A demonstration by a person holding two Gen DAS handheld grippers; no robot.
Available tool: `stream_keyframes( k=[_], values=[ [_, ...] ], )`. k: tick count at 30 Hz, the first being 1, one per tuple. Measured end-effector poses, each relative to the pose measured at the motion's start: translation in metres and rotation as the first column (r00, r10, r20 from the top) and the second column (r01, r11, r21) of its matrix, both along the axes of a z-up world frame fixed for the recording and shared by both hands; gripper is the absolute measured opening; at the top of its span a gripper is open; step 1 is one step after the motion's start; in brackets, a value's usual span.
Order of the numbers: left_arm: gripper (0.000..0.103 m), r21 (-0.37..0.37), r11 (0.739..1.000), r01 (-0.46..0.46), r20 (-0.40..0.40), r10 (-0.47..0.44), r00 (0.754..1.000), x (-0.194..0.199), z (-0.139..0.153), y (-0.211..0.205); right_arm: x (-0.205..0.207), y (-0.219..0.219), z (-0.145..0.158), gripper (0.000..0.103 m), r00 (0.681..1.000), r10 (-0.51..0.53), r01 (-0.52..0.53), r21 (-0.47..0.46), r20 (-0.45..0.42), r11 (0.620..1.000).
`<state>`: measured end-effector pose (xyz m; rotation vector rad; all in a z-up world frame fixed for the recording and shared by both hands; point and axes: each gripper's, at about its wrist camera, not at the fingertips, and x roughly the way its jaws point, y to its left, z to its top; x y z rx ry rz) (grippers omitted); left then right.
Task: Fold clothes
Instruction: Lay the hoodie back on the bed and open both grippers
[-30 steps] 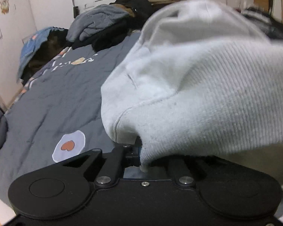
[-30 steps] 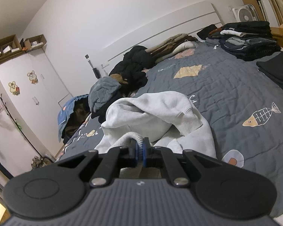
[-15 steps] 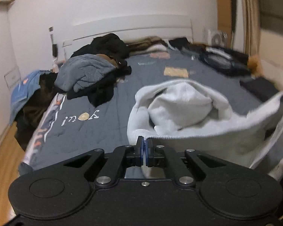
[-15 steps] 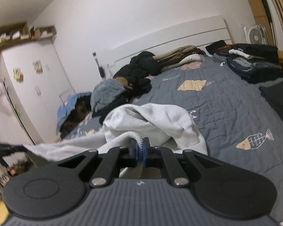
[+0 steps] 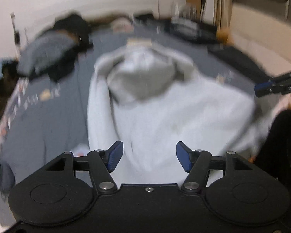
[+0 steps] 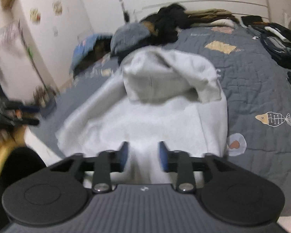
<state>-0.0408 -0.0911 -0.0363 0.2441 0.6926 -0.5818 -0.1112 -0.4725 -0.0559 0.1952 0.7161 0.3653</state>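
Letting go w/ both: left gripper [image 5: 149, 156] jaws just opened wide, right gripper [image 6: 143, 156] narrower, nothing pinched. White hoodie [image 6: 155, 114] now flat on grey quilt [image 6: 261, 89], hood up; ready for 1st fold, prob.

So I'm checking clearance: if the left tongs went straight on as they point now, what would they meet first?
Probably the white hoodie spread on the bed; the left tongs, open, just released it, aim at its body. Blur hides depth.
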Motion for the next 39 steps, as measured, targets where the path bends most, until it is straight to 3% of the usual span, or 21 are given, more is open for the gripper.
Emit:
stream_keyframes(
  k=[3,5,10,16,20,25,28,31,34,39],
  values=[
    [0.060,-0.027,0.999,-0.041,0.057,0.042,0.997,0.018,0.001,-0.004,-0.010,-0.019,0.028,0.054,0.995,0.032,-0.042,0.106,0.098,0.994],
    [0.060,-0.013,0.998,-0.062,0.079,0.062,0.995,0.032,-0.005,-0.013,-0.013,-0.027,0.042,0.067,0.985,0.011,-0.024,0.078,0.170,0.997],
    [0.060,0.052,0.993,-0.102,0.139,0.094,0.986,0.073,-0.027,-0.037,0.030,-0.029,0.032,0.070,0.951,-0.164,0.197,-0.106,0.261,0.975],
    [0.060,0.032,0.994,-0.106,0.188,0.098,0.977,0.127,-0.024,-0.052,0.140,-0.028,-0.018,0.070,0.955,-0.161,0.230,-0.278,0.250,0.933],
    [0.060,0.107,0.992,-0.060,0.253,0.031,0.967,0.175,-0.018,-0.088,0.195,-0.040,-0.052,0.070,0.955,-0.222,0.265,-0.231,0.194,0.936],
    [0.060,0.194,0.978,0.078,0.322,-0.138,0.937,0.219,-0.018,-0.168,0.218,-0.053,-0.078,0.070,0.945,-0.288,0.309,-0.126,0.157,0.943],
    [0.060,0.265,0.944,0.198,0.341,-0.284,0.896,0.225,-0.029,-0.219,0.214,-0.062,-0.084,0.070,0.950,-0.279,0.294,-0.099,0.142,0.951],
    [0.062,0.412,0.864,0.289,0.343,-0.441,0.830,0.213,-0.054,-0.261,0.217,-0.072,-0.087,0.070,0.954,-0.276,0.285,-0.062,0.117,0.957],
    [0.062,0.504,0.794,0.339,0.344,-0.545,0.765,0.193,-0.079,-0.278,0.221,-0.084,-0.089,0.070,0.952,-0.291,0.293,-0.009,0.093,0.956],
    [0.061,0.552,0.735,0.393,0.343,-0.630,0.697,0.163,-0.091,-0.276,0.222,-0.094,-0.086,0.070,0.947,-0.302,0.301,0.024,0.108,0.953]
  ],
)
